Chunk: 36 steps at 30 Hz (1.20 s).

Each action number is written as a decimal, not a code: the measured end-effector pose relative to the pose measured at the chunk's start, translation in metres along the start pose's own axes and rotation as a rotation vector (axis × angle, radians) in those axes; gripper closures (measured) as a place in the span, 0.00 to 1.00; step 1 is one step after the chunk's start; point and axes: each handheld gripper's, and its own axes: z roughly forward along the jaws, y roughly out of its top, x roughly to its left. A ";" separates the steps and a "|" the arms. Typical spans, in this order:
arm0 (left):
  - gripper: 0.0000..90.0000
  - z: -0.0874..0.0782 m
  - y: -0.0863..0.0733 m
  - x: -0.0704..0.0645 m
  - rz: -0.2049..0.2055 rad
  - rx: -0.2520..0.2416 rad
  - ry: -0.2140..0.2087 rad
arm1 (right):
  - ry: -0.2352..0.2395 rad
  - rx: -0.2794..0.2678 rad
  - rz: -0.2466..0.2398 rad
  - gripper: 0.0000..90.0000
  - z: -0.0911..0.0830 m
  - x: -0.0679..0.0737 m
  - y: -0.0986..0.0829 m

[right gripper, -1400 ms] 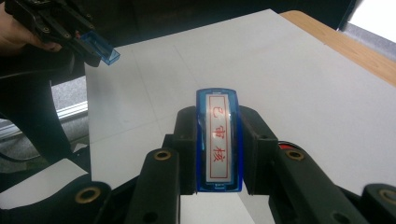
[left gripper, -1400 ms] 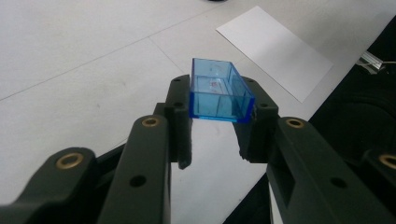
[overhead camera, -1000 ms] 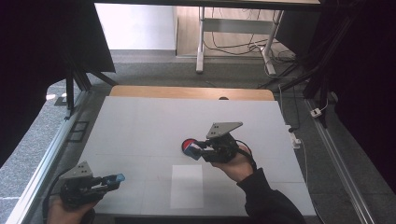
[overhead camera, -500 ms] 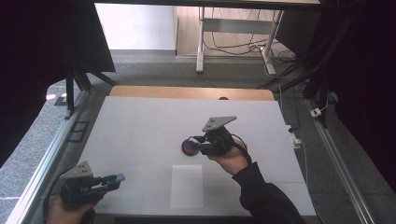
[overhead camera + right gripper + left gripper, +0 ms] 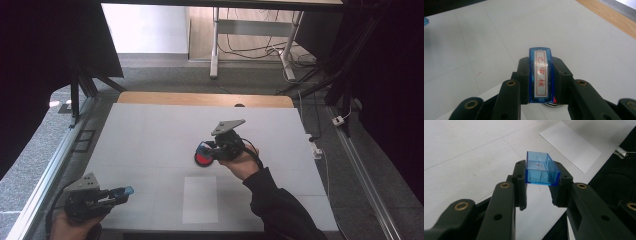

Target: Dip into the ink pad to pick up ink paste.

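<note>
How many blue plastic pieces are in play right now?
2: a clear blue cap clamped in the left gripper, and a blue stamp clamped in the right gripper over the red ink pad.

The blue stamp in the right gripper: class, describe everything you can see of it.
The blue stamp is a narrow, clear blue plastic body with rounded ends, its top bearing a white label with a red border and three red characters. The right gripper is shut on its long sides, holding it label-up. In the high view it sits just over a round red ink pad near the middle of the white table; whether the two touch cannot be told.
</note>
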 end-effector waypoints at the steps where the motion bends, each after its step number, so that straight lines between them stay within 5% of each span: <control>1: 0.76 0.000 0.000 0.000 0.000 0.000 -0.001 | -0.003 0.003 -0.002 0.78 0.001 -0.001 0.000; 23: 0.76 0.000 0.000 0.000 0.005 0.006 -0.008 | -0.034 0.103 0.068 0.78 0.046 -0.027 -0.013; 36: 0.76 0.000 0.000 0.000 0.003 0.007 -0.007 | -0.033 0.153 0.106 0.78 0.057 -0.035 -0.020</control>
